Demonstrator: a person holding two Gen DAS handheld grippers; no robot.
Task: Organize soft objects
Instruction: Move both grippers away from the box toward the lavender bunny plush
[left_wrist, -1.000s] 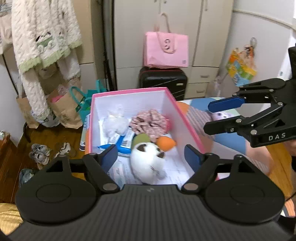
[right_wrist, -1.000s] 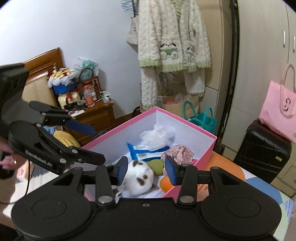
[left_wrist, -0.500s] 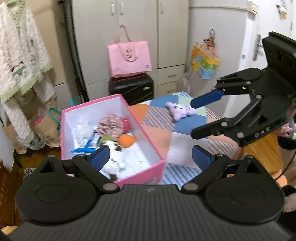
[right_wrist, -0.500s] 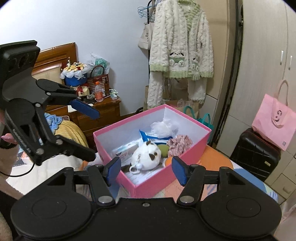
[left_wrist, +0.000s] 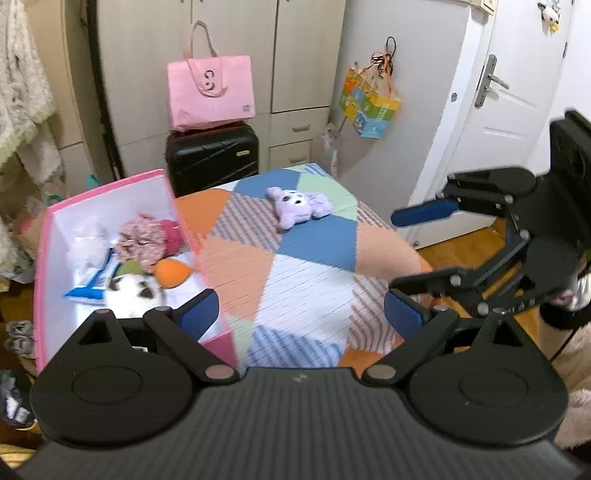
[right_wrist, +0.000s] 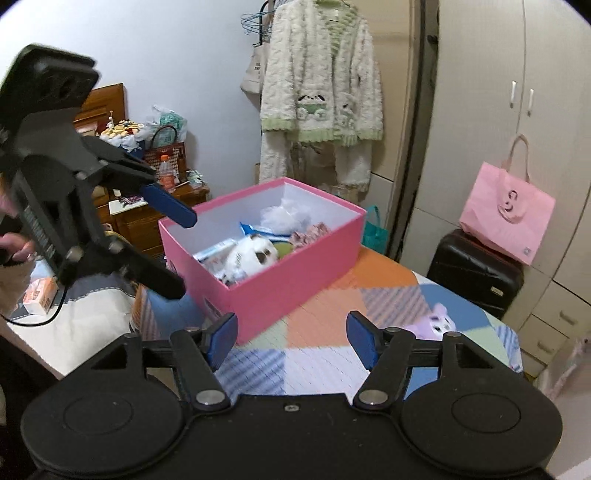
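Note:
A pink box stands on the patchwork table cloth. It holds a white plush with brown spots, an orange soft piece, a floral scrunchie and packets. A purple plush lies alone on the cloth, right of the box. My left gripper hangs open over the cloth by the box's near corner, nothing between its pads. My right gripper has its jaws opening, empty, in front of the box; the purple plush is to its right. Each gripper shows in the other's view: right gripper, left gripper.
A black suitcase with a pink bag on top stands behind the table, against the wardrobe. A white door is at the right. A fluffy cardigan hangs behind the box, and a cluttered wooden nightstand is at the left.
Both grippers have drawn back from over the box and their jaws have widened. The white plush stays in the box. The left view has swung right, bringing the purple plush into sight.

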